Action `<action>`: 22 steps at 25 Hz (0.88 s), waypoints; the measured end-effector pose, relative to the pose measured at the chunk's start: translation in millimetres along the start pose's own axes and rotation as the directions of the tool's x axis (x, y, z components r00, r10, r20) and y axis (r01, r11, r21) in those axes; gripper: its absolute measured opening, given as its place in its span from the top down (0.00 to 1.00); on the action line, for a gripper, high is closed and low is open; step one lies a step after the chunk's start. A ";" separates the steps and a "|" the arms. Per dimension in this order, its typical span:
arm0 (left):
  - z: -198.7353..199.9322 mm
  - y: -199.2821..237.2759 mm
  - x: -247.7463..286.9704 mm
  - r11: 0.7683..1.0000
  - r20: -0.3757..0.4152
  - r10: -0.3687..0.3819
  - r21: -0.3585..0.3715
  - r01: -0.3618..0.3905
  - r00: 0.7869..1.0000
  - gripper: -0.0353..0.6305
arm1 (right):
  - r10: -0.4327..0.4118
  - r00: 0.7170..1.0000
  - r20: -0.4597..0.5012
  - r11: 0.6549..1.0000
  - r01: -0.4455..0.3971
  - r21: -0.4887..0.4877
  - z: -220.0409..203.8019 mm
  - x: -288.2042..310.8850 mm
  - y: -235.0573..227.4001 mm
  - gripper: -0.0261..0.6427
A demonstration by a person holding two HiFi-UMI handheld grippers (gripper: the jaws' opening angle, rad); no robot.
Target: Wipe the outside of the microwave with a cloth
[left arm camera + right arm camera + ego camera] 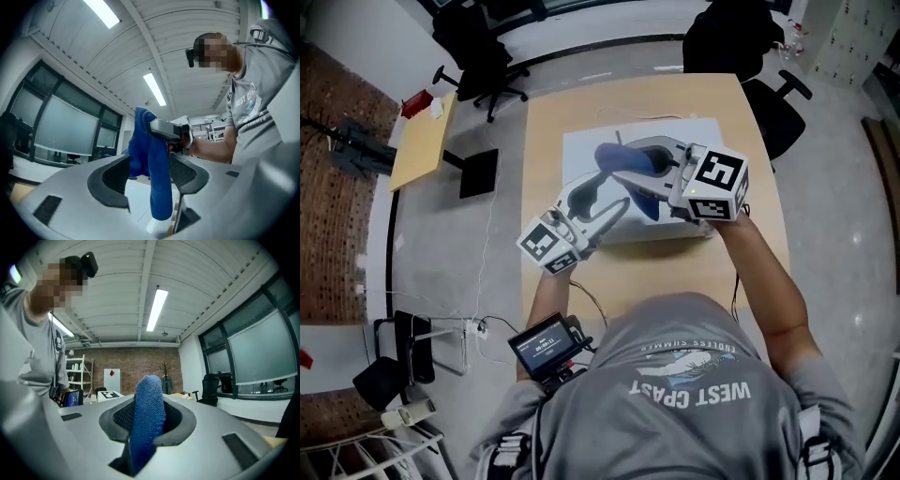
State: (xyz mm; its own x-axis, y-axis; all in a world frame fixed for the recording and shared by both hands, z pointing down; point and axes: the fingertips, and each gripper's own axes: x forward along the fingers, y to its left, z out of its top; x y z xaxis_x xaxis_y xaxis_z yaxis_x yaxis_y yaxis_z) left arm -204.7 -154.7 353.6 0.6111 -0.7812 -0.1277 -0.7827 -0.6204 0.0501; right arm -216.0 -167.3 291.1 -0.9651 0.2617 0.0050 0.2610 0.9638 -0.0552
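The microwave (581,155) is sitting on the wooden worktop (542,141), directly beneath both grippers. The right gripper (145,404) is clamping a blue cloth (146,427), with its jaws nearly together on the fabric. The left gripper (154,164) is standing wide open and gripping nothing, while the cloth is hanging loose between its jaws.

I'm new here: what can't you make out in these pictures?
White box-shaped microwave: head view shows only its top, partly covered by the left gripper and right gripper; door and sides unseen.
Blue terry cloth: its lower end is hidden between the jaws in the right gripper view.
Small screen at the person's waist: head view, too small to read.
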 end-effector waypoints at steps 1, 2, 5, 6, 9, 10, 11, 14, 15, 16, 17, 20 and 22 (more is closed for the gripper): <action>3.0 0.2 -0.6 1.000 0.003 -0.010 0.004 0.010 1.000 0.57 | 0.002 1.000 -0.023 1.000 -0.003 -0.030 -0.1 10.4 6.2 0.83; 5.2 0.7 -2.0 1.000 0.002 -0.018 0.010 0.018 1.000 0.57 | 0.001 0.999 -0.047 0.998 -0.004 -0.061 -0.2 20.2 12.1 0.83; 7.9 3.8 -10.8 0.999 -0.004 -0.027 0.027 0.027 1.000 0.57 | -0.013 0.992 -0.125 0.986 -0.008 -0.165 -4.2 48.4 27.9 0.83; 9.0 4.7 -14.8 0.999 0.000 -0.027 0.032 0.027 1.000 0.57 | -0.021 0.988 -0.153 0.979 -0.011 -0.203 -8.4 57.8 32.2 0.83; 12.2 3.8 -25.5 0.997 0.004 -0.032 0.067 0.032 0.999 0.57 | -0.044 0.975 -0.220 0.958 -0.022 -0.287 -25.1 81.5 43.5 0.73; 12.1 3.1 -29.0 0.996 -0.006 -0.035 0.087 0.035 0.999 0.57 | -0.050 0.974 -0.222 0.955 -0.018 -0.296 -27.7 87.2 46.1 0.70; 12.1 3.3 -33.2 0.994 -0.013 -0.037 0.100 0.038 0.999 0.57 | -0.056 0.975 -0.215 0.955 -0.011 -0.298 -28.2 92.1 47.9 0.69; 15.6 12.0 -49.0 0.997 0.009 -0.019 0.080 0.019 1.000 0.76 | -0.060 0.983 -0.174 0.961 0.010 -0.276 -25.0 103.1 49.9 0.67; 15.2 16.5 -53.8 0.997 0.015 -0.008 0.076 0.007 1.000 0.79 | -0.062 0.986 -0.158 0.964 0.018 -0.266 -23.1 104.6 50.0 0.67; 14.4 20.9 -57.8 0.997 0.015 0.005 0.078 -0.007 1.000 0.81 | -0.067 0.988 -0.140 0.965 0.028 -0.260 -20.8 104.7 49.7 0.66; 14.0 24.9 -61.2 0.996 0.012 0.021 0.083 -0.022 1.000 0.82 | -0.076 0.990 -0.122 0.966 0.042 -0.256 -18.2 103.8 49.0 0.66; 15.3 37.5 -72.5 0.993 0.013 0.068 0.099 -0.069 0.998 0.83 | -0.131 0.991 -0.038 0.967 0.119 -0.224 -8.2 96.5 42.7 0.67; 9.1 56.5 -85.9 0.986 -0.006 0.123 0.115 -0.121 0.992 0.84 | -0.199 0.980 0.017 0.962 0.199 -0.187 -5.0 84.1 31.9 0.67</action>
State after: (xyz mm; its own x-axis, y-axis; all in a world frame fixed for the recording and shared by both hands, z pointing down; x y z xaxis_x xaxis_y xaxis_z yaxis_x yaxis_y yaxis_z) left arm -302.5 -122.1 358.3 0.5112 -0.8518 -0.1149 -0.8593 -0.5091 -0.0493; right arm -288.8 -114.4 294.7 -0.9980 0.0636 -0.0009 0.0629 0.9889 0.1342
